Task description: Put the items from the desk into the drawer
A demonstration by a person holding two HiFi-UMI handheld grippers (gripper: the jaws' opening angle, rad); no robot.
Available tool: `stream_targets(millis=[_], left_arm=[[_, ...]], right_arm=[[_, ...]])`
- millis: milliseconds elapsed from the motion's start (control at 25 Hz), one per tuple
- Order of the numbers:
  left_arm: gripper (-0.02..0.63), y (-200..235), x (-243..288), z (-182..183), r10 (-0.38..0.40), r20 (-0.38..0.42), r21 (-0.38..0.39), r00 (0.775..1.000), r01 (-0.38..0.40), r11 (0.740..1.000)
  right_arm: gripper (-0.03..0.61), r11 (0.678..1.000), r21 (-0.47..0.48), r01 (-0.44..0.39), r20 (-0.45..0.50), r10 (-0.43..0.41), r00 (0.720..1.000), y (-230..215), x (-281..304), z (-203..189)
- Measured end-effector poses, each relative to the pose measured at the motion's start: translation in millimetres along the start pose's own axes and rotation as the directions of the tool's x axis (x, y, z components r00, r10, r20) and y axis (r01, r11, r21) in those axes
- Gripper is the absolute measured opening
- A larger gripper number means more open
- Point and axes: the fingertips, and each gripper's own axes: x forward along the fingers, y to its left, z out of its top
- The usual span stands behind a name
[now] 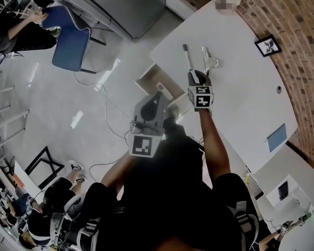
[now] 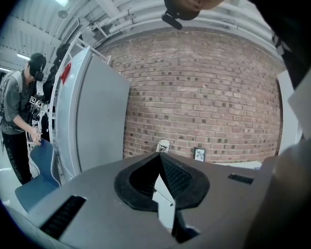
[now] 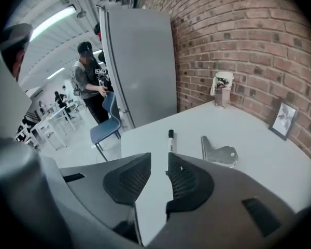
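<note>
The slim white marker pen with a black cap (image 3: 170, 140) is found lying on the white counter (image 3: 259, 175), straight ahead of the right claw (image 3: 159, 157) and just beyond its tips. Its long axis is seen to run almost directly away from that claw, in line with the gap, with the capped end farthest off. The right claw's jaws are held a little apart, and nothing is gripped between them. A bent silver metal clip (image 3: 218, 152) is set just to the right of the pen, close to it but not touching.

In the head view the right claw (image 1: 198, 77) is placed at the near end of the pen (image 1: 188, 57). The left claw (image 1: 158, 96) is held off the counter's edge, over what is taken to be the brown-sided drawer (image 1: 153, 79). The left claw's pads (image 2: 176, 178) are pressed together at the tips, and nothing is seen clamped there.

The right claw is judged much the nearer one. Because the pen is pointed along the claw rather than across it, the claw would probably have to be brought down over the barrel so that the jaws straddle it.
</note>
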Motion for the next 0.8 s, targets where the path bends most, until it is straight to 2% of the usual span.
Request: stream_targets(millis=[320,800], left_arm=[[0.001,26,24,-9,0.01,-0.017,-0.014,1.0,-0.01,1.0],[0.0,41,27,-17,0.014,-0.028,-0.032,1.0,-0.015,0.999]], right_arm=[[0.094,0.999,-0.003,0.034,-0.125,-0.034,0.992,-19,56,-25],[0.085,0.997,-0.011,0.074,-0.212,-0.075,0.974,-23,80,-49]])
